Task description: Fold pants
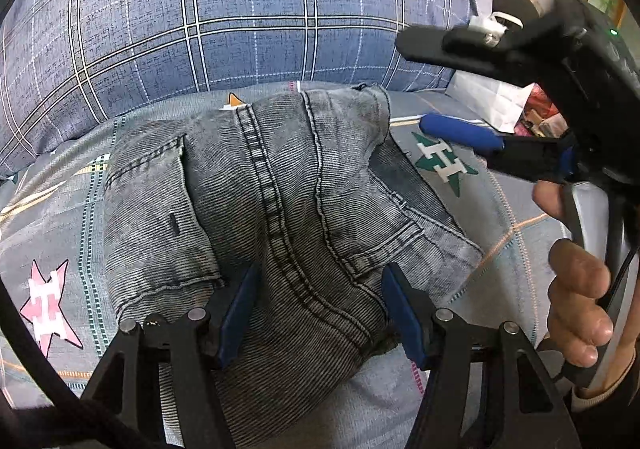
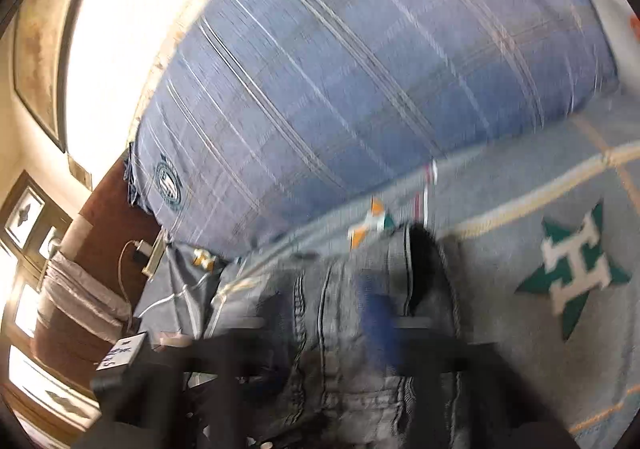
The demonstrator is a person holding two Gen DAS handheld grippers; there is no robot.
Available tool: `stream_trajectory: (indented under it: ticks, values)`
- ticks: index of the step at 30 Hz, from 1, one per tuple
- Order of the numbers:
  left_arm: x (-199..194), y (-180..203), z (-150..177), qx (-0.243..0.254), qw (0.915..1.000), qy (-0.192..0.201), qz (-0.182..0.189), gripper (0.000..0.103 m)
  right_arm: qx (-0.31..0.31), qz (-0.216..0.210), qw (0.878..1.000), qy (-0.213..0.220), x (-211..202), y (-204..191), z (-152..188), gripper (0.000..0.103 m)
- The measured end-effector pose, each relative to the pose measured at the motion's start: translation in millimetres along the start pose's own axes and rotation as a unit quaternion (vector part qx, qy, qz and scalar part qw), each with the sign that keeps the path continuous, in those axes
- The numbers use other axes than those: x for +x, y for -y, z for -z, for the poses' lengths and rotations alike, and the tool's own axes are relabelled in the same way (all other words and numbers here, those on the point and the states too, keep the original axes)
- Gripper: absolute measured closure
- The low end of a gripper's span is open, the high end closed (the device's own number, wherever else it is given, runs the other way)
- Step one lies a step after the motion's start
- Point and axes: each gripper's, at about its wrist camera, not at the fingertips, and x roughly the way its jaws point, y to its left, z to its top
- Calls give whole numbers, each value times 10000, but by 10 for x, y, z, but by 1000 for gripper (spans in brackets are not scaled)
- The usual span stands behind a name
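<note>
Nearest in the left wrist view, the left gripper (image 1: 320, 313) has its two blue-padded fingers (image 1: 238, 315) spread apart, straddling the near end of the folded grey washed-denim pants (image 1: 280, 209) without pinching the cloth. The pants lie in a compact bundle on the grey bedsheet printed with star-shaped H emblems (image 1: 460, 249), a back pocket and thick stitched seams facing up. To the right, a bare hand (image 1: 576, 289) grips the handle of the right gripper (image 1: 440, 85), which hangs above the sheet just beside the far right corner of the pants, its black finger and blue-padded finger (image 1: 460, 133) wide apart and holding nothing. The right wrist view is blurred; the pants (image 2: 360, 329) show beneath it. Farthest back, a large blue plaid pillow (image 1: 240, 17) rests against the sheet behind the pants.
</note>
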Motion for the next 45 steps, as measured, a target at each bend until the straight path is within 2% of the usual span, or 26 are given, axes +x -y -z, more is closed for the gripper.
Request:
stream_trajectory:
  ticks: [2, 5, 7, 9, 10, 12, 14, 16, 18, 20, 23, 26, 27, 28, 29, 31, 34, 36, 37, 39, 41, 42, 45]
  values:
    - [16, 74, 21, 88, 10000, -33, -24, 39, 120, -17, 9998, -147, 75, 43, 8, 18]
    - [-66, 36, -27, -59, 9997, -49, 217, 39, 103, 247, 9992, -292, 121, 101, 10, 18]
    - [-248, 31, -26, -135, 9994, 62, 313, 38, 194, -17, 9989, -419, 120, 132, 8, 20]
    - [-320, -20, -51, -194, 9993, 185, 278, 38, 357, -168, 9979, -520, 77, 160, 63, 30]
    - [-306, -49, -59, -258, 9991, 153, 305, 38, 404, -232, 9975, -522, 42, 169, 108, 42]
    - [-211, -99, -64, -427, 9983, -23, 396, 39, 461, -331, 9963, -644, -6, 171, 286, 53]
    - [-145, -100, -63, -472, 9982, -92, 361, 39, 467, -258, 9948, -866, 39, 179, 441, 63]
    - [-159, -56, -63, -399, 9987, -77, 299, 39, 503, 56, 9929, -1079, 114, 223, 505, 67]
    - [-164, -35, -53, -383, 9989, -66, 264, 39, 430, 509, 9927, -1004, 97, 234, 499, 67]
    - [-159, -38, -51, -428, 9987, -89, 262, 39, 351, 789, 9916, -962, 50, 226, 507, 67]
    - [-145, -60, -47, -548, 9979, -128, 321, 39, 506, 778, 9886, -1185, 106, 293, 555, 67]
    - [-145, -67, -31, -619, 9974, -126, 341, 39, 679, 547, 9864, -1393, 162, 357, 599, 67]
    - [-144, -63, -28, -624, 9974, -124, 326, 39, 697, 543, 9865, -1379, 174, 367, 601, 70]
    - [-149, -60, -27, -627, 9975, -117, 313, 39, 654, 574, 9870, -1354, 182, 358, 611, 92]
    - [-154, -63, -26, -633, 9974, -109, 327, 39, 484, 668, 9869, -1387, 195, 297, 622, 93]
    - [-215, -83, -30, -682, 9967, -28, 447, 39, 247, 746, 9897, -1193, 113, 149, 618, 94]
    - [-328, -116, -46, -744, 9952, 156, 620, 39, -53, 530, 9968, -594, -292, -116, 639, 94]
    - [-285, -123, -35, -780, 9949, 51, 639, 38, -210, 700, 9963, -455, -432, -178, 779, 94]
    - [-217, -111, -18, -762, 9954, -93, 575, 39, -176, 892, 9944, -532, -381, -137, 840, 94]
    - [-85, -33, 37, -523, 9979, -280, 252, 39, 115, 1221, 9871, -1027, -119, 67, 943, 94]
    - [-80, 38, 61, -315, 9992, -227, 54, 39, 272, 1301, 9845, -1145, -10, 124, 947, 94]
    - [-101, 40, 65, -320, 9992, -207, 87, 39, 156, 1346, 9842, -1143, -2, 91, 947, 94]
    - [-300, -68, 12, -597, 9966, -6, 565, 39, -167, 1457, 9829, -1110, -6, -29, 989, 92]
